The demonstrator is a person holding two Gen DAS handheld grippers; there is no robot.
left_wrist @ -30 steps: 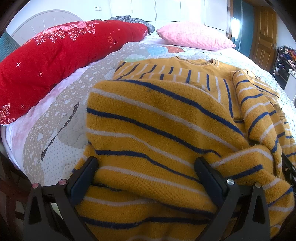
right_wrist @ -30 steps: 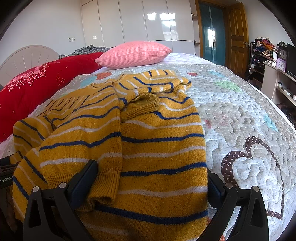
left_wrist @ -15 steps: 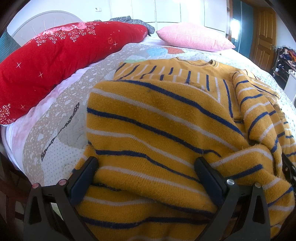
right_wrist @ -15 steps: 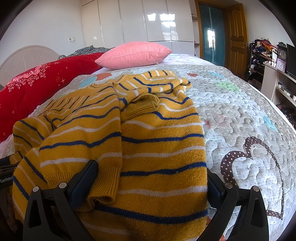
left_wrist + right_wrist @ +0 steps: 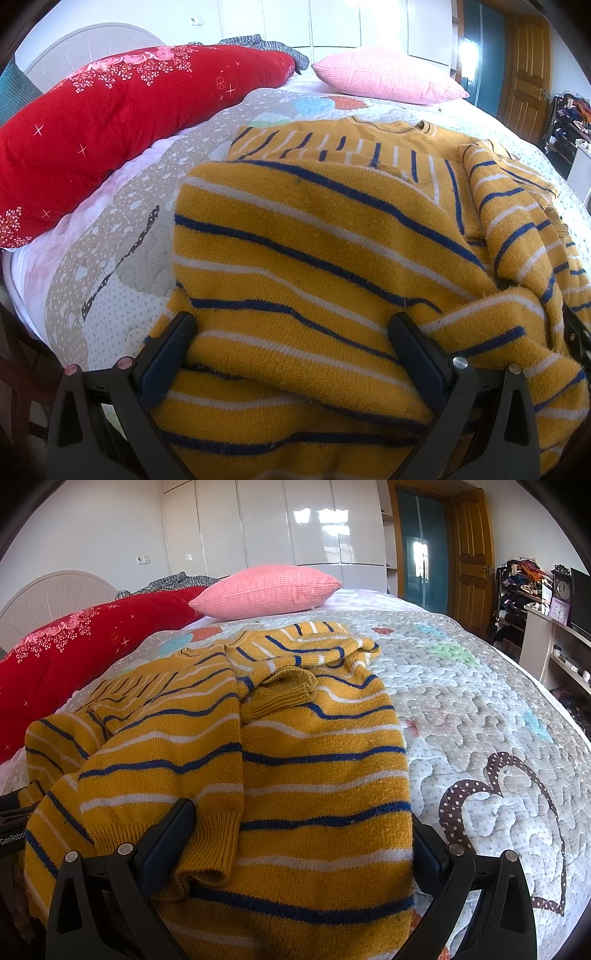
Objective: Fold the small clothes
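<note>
A mustard-yellow knitted sweater point(image 5: 314, 236) with blue and white stripes lies on the quilted bed, both sleeves laid in over its body. My left gripper point(image 5: 293, 332) is open at the sweater's near left corner, and the hem fabric bulges between its wide-spread fingers point(image 5: 170, 350). On the near right side of the sweater point(image 5: 314, 768), my right gripper point(image 5: 299, 823) is also open. Hem and a sleeve cuff point(image 5: 210, 849) lie between its fingers point(image 5: 424, 849). The fingertips are partly buried under the knit.
A long red floral bolster point(image 5: 110, 122) lies along the left side of the bed. At the head rests a pink pillow point(image 5: 266, 590). The patterned quilt point(image 5: 480, 720) stretches to the right. A desk and shelves point(image 5: 554, 635) stand by the right wall.
</note>
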